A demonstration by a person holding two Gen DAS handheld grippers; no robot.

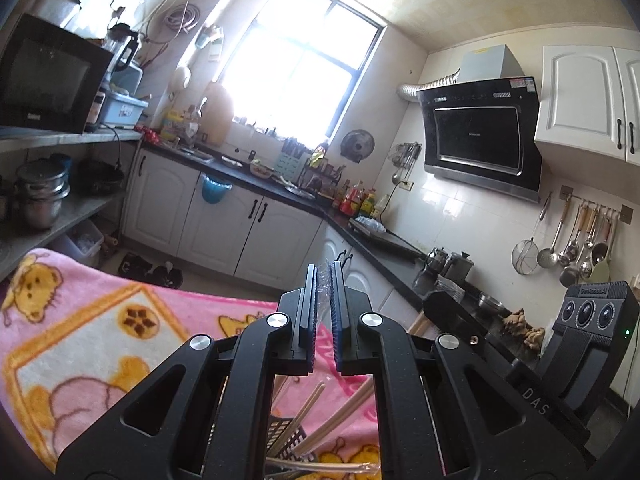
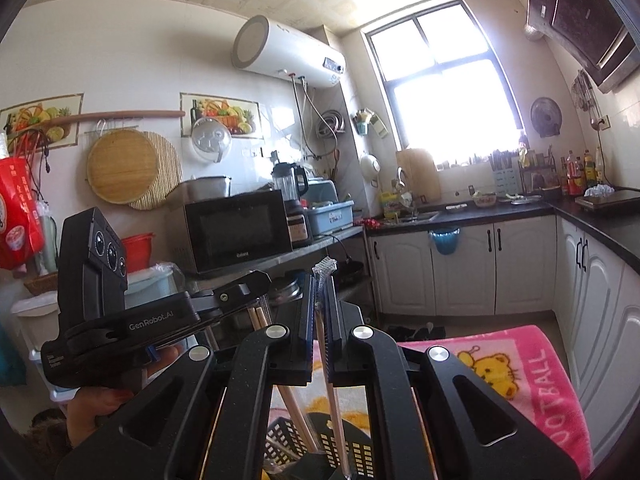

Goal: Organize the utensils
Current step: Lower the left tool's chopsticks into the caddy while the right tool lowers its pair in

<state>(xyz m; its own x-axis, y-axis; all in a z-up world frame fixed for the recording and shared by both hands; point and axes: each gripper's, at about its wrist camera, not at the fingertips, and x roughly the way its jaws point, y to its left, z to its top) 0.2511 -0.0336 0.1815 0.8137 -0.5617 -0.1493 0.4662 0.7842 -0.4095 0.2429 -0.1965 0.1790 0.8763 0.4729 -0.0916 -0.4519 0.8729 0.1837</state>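
- Pinching a clear-wrapped chopstick (image 2: pixel 333 392), the right gripper (image 2: pixel 320 312) has its jaws closed on the wrapper, the stick's long axis running down between them into the black basket (image 2: pixel 352 446).
- The left gripper (image 1: pixel 323 312) clamps crinkled clear plastic (image 1: pixel 326 280); more chopsticks (image 1: pixel 336 412) lean in the basket directly below.
- Basket sits on the pink blanket (image 1: pixel 100 320).

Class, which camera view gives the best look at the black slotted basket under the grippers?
The right wrist view: the basket shows its slotted wall with chopsticks standing in it. The left wrist view shows only a basket corner between the left gripper's arms.
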